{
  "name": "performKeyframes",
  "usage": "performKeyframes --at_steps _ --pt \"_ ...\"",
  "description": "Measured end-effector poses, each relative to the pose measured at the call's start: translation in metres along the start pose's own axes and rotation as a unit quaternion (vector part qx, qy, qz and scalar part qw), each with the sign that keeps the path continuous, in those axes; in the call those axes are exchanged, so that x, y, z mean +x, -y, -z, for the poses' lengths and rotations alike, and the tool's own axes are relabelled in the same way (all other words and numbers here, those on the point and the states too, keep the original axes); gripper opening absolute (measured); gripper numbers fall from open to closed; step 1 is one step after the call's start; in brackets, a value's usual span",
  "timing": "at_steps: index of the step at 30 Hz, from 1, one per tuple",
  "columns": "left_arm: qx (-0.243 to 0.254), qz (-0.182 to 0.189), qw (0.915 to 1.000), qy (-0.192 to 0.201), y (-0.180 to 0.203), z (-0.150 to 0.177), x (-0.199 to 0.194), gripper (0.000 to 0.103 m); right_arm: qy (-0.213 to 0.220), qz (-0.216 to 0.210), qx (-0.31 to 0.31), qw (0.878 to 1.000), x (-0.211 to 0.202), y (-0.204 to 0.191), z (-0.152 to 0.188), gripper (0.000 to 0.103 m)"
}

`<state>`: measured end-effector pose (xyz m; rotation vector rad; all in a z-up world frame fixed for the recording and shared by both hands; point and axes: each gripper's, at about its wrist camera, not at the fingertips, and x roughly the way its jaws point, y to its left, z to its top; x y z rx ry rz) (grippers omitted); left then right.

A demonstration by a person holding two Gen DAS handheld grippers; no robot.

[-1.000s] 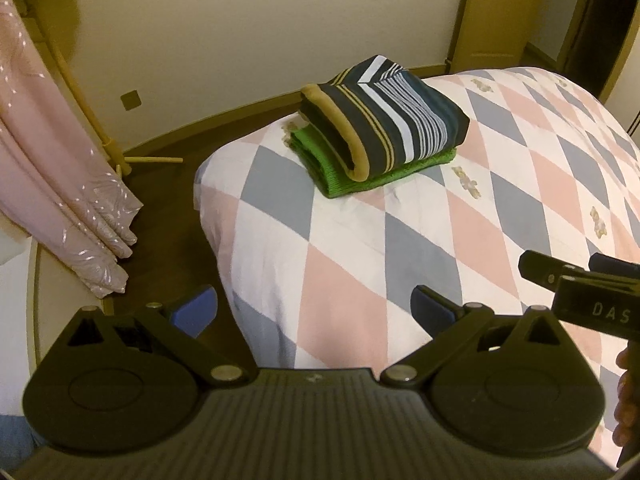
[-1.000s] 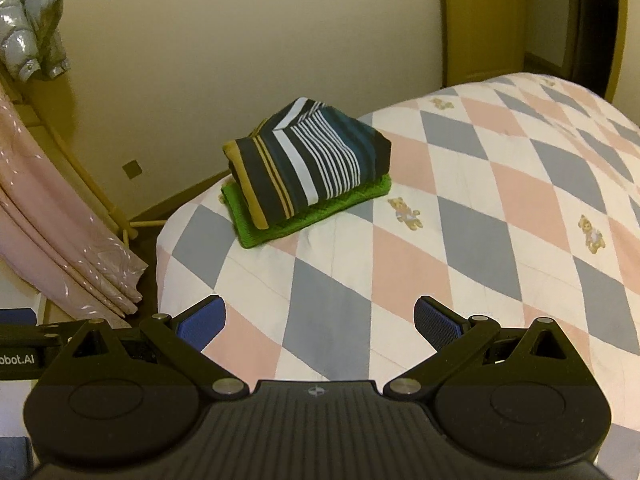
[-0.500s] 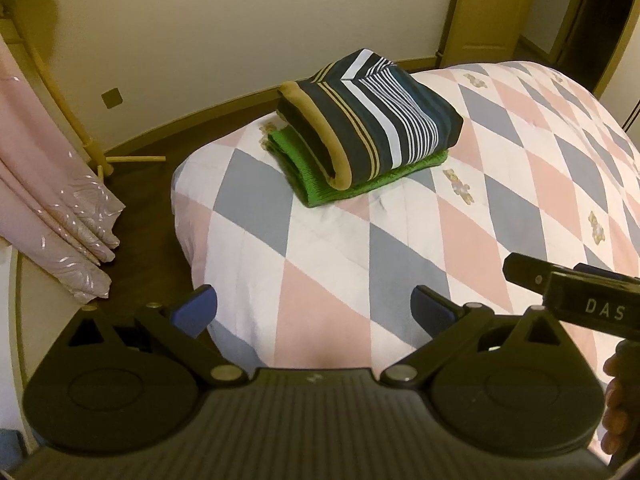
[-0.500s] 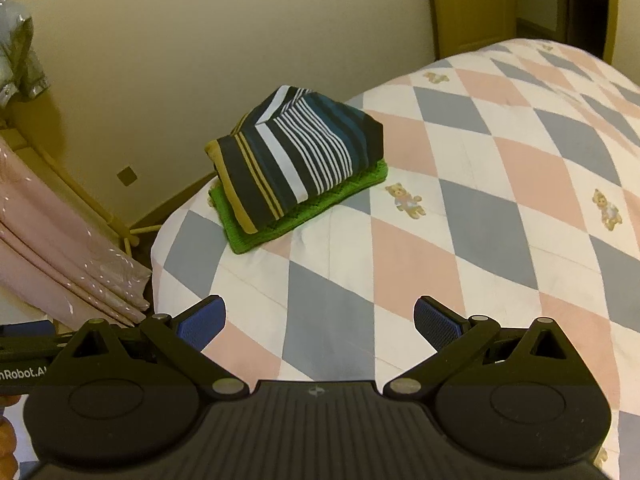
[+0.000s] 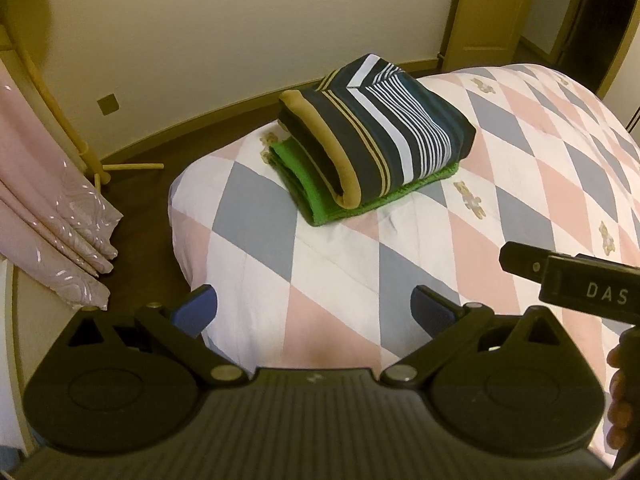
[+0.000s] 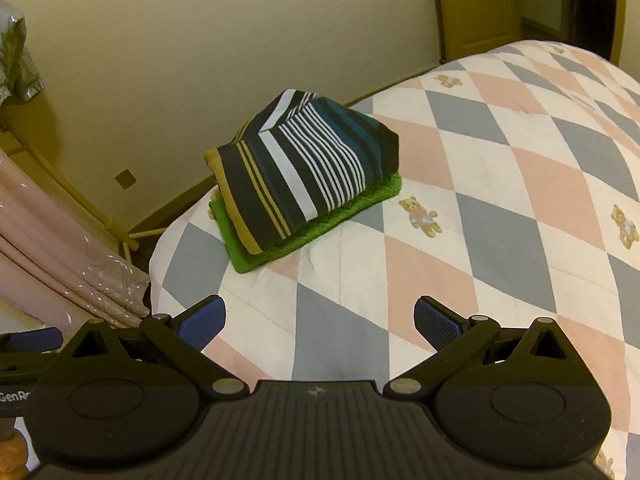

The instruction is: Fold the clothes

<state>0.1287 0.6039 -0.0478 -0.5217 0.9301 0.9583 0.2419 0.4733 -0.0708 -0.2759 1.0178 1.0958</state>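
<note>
Flanking bare quilt (image 5: 332,280), both grippers' jaws spread; folded clothes (image 6: 304,184) beyond, pink curtain (image 5: 52,208) leftward.

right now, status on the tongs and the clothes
Left tongs open, empty. Right tongs open, empty. Striped garment folded, stacked on green garment at quilt corner. Nothing in the way.

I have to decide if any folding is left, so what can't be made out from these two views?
- Green garment: mostly covered by the striped garment in both views, so its fold cannot be judged.
- Near part of the bed: hidden behind each tool body.
- Right tool in the left view: cut off by the frame edge.
- Silvery item, right view: cut off at the left edge, unidentifiable.
</note>
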Motion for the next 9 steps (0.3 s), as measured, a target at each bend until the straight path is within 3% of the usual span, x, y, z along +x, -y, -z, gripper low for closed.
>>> performKeyframes --at_steps 9 --pt "0.011 0.007 0.9998 0.012 0.0040 -0.0073 0.0026 0.102 0.005 0.002 0.003 1.000 0.0034 -0.0013 -0.0076 0.103"
